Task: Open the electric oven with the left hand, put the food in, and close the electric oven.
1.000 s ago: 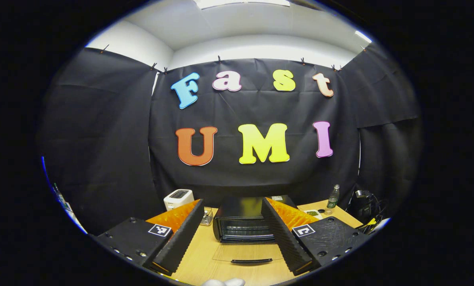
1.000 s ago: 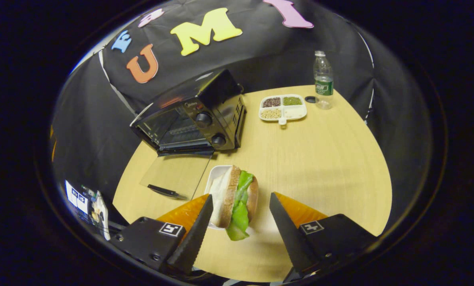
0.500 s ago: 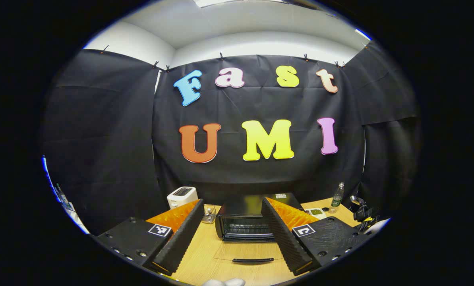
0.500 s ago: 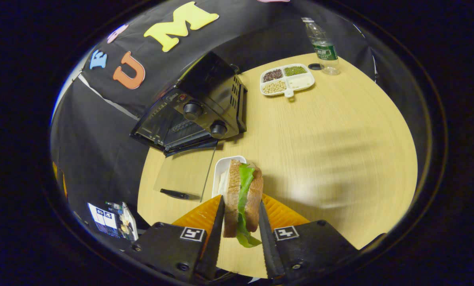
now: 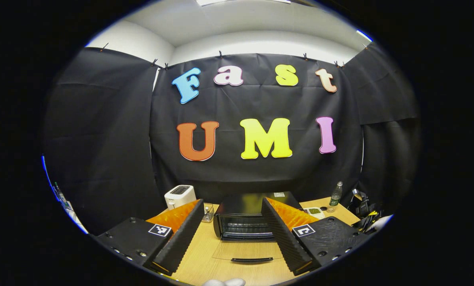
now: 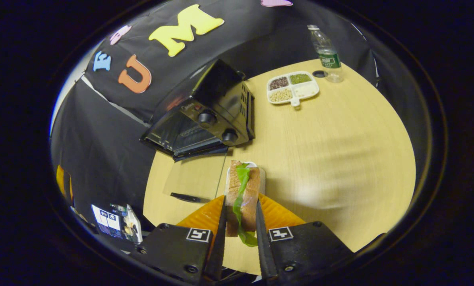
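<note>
The black electric oven (image 5: 242, 216) (image 6: 211, 115) stands on the wooden table with its glass door (image 5: 246, 252) (image 6: 195, 184) folded down flat toward me. My left gripper (image 5: 233, 216) hangs open in front of it, nothing between its fingers. In the right gripper view, my right gripper (image 6: 239, 214) is shut on a sandwich (image 6: 241, 194) of brown bread and green lettuce, held on edge just above a small white plate (image 6: 260, 171) to the right of the open door.
A white divided tray of beans (image 6: 292, 87) and a clear water bottle (image 6: 326, 53) stand at the table's far side. A white toaster (image 5: 179, 195) and a small glass jar (image 5: 207, 212) sit left of the oven. The table's right half (image 6: 340, 159) is bare.
My right gripper has closed on the sandwich, squeezed it thinner and lifted it off the plate. The left gripper has stayed open and barely shifted.
</note>
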Available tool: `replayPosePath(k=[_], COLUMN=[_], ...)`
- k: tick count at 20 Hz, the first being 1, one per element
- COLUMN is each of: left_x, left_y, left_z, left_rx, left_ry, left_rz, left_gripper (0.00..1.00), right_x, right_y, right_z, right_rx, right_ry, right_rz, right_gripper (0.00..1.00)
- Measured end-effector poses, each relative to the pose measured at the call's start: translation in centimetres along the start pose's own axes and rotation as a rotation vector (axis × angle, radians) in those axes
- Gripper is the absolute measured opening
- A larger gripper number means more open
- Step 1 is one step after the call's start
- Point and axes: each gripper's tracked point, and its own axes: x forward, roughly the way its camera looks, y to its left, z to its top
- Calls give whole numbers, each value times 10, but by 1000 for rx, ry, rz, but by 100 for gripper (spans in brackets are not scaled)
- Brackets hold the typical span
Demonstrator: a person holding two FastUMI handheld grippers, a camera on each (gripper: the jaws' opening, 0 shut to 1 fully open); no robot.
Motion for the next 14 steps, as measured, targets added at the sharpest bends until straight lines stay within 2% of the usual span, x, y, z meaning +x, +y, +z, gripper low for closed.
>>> replayPosePath(k=[1,2,3,4,5,6,10,14], left_x=[0,1,1,1,2,3,6,8], left_y=[1,3,4,7,8,10,20,28], left_z=[0,-1,-3,-2,-3,-4,-7,-10], left_rx=[-4,-7,-7,-6,-6,-6,8,37], left_ry=[1,3,8,8,12,15,33,41], left_rz=[-5,-15,-22,-32,-45,-58,-121,-179], left_gripper=[95,95,95,95,95,95,95,95], right_x=[-4,-8,-8,-8,-7,-3,26,70], right_y=[10,21,34,46,59,71,117,146], right_z=[6,11,16,19,20,21,13,1], right_rx=[7,19,36,58,84,122,290,427], right_ry=[-27,-54,-83,-112,-139,-170,-286,-398], right_rz=[8,19,34,48,65,76,145,175], right_gripper=[40,35,40,40,35,35,35,35])
